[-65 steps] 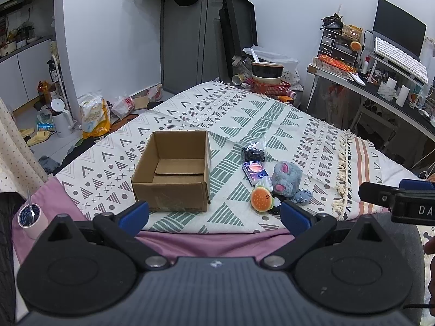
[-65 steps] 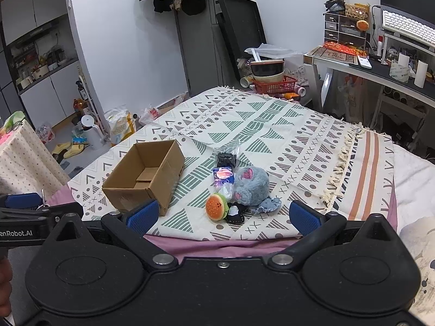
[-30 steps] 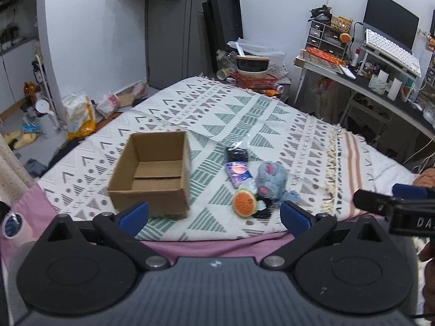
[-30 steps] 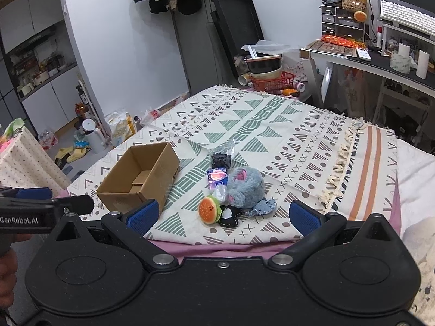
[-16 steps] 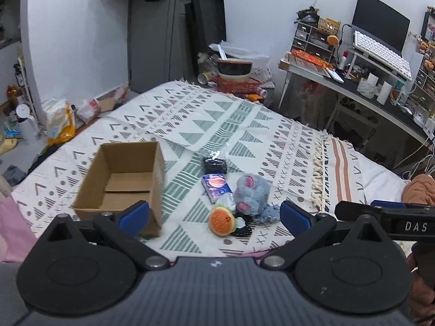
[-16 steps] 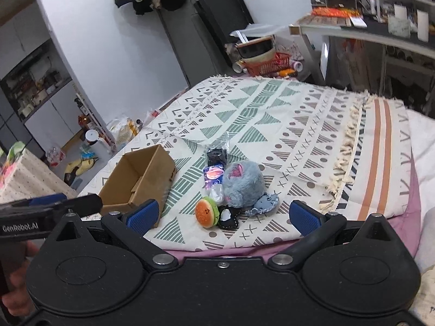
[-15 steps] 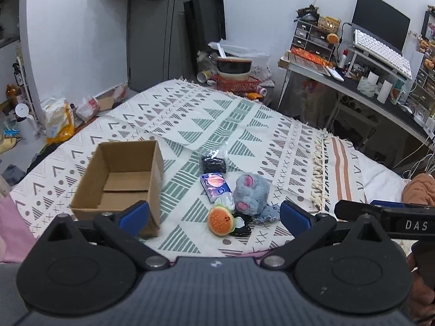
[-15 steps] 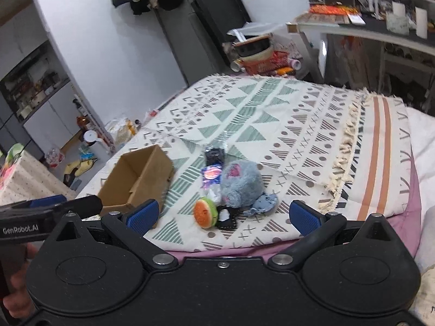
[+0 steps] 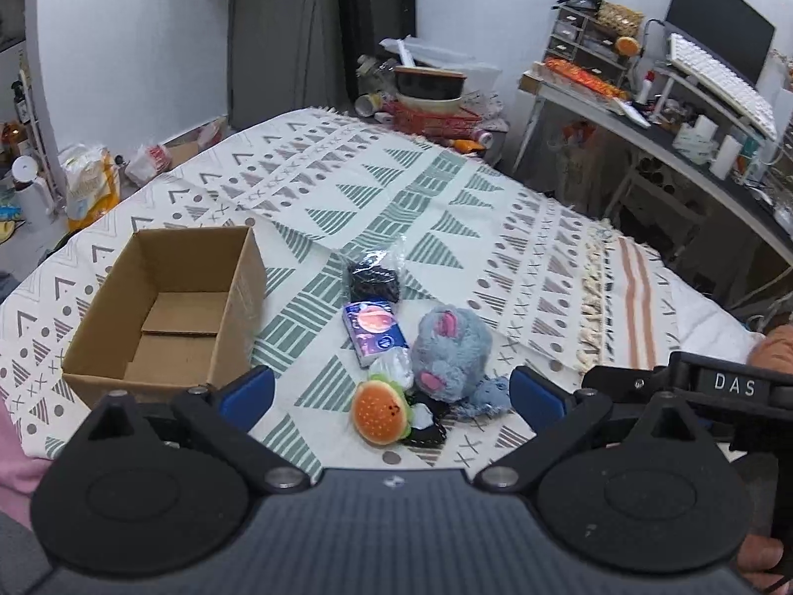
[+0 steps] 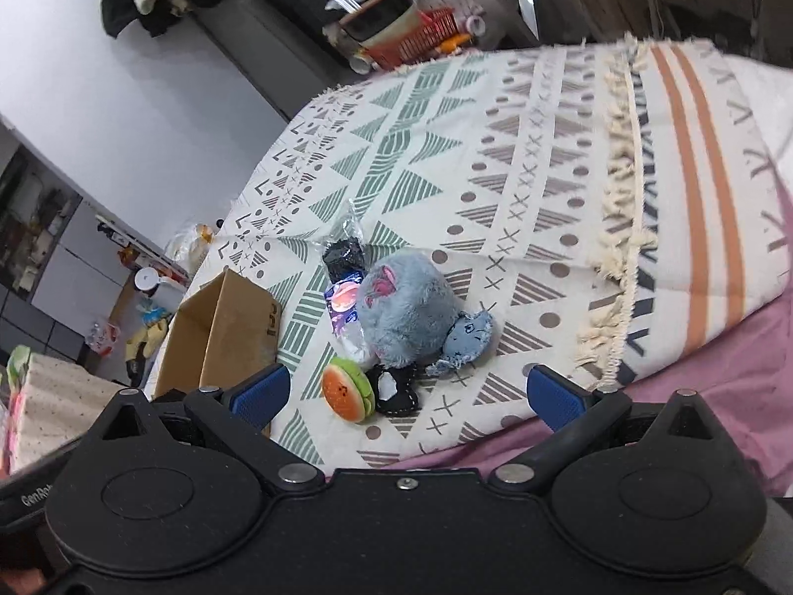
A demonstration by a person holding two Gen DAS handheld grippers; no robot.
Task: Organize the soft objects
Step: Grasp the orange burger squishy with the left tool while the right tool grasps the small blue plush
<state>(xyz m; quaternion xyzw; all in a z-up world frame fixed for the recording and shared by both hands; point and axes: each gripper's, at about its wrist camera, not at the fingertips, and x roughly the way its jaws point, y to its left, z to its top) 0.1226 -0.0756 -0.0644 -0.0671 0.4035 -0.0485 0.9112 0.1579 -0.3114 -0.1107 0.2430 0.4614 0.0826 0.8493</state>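
Note:
An empty cardboard box [image 9: 163, 307] [image 10: 218, 342] stands open on the patterned blanket [image 9: 446, 208] [image 10: 520, 148]. Right of it lies a small pile: a grey plush toy [image 9: 448, 352] [image 10: 404, 317], a burger plush [image 9: 380, 412] [image 10: 347, 395], a black-and-white plush [image 9: 427, 429] [image 10: 394, 389], a blue denim piece [image 9: 488, 394] [image 10: 466, 337], a purple packet [image 9: 374, 329] [image 10: 342, 305] and a black item in clear wrap [image 9: 371, 280] [image 10: 342, 255]. My left gripper [image 9: 391, 391] is open, short of the pile. My right gripper [image 10: 406, 391] is open too, just before the pile, holding nothing.
A desk [image 9: 669, 134] with a keyboard and monitor stands at the right. A red basket [image 9: 431, 119] with bowls sits past the bed's far end. Bags and bottles [image 9: 89, 183] crowd the floor at the left. The blanket's fringe [image 10: 619, 248] and pink sheet [image 10: 718, 386] lie right of the pile.
Both grippers moved forward toward the pile, and the right one tilted down and rolled. Both stayed open. The objects on the blanket did not move.

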